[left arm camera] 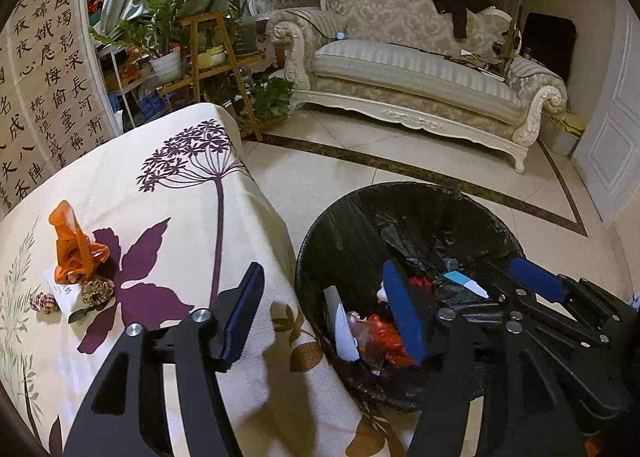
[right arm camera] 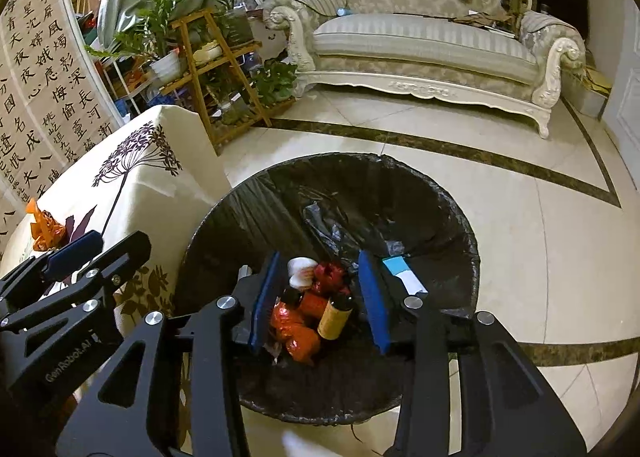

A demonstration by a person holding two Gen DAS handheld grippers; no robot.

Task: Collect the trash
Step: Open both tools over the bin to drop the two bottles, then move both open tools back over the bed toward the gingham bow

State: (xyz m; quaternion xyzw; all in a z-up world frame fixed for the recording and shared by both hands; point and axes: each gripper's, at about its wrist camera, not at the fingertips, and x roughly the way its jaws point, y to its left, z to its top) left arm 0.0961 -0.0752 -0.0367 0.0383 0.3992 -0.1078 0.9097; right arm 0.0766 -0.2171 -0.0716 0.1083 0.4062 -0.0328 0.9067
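Right hand-held gripper [right arm camera: 322, 297] spread, empty, over trash bin [right arm camera: 448, 201], left hand-held gripper [left arm camera: 324, 317] spread, empty.

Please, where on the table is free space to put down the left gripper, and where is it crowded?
The tablecloth is bare between the purple flower print and the edge beside the trash bin. It is crowded at the left, where the orange bag, a white card and small scraps lie close together.

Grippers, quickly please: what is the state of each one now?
Left gripper: open, holding nothing.
Right gripper: open, empty, over the trash bin.
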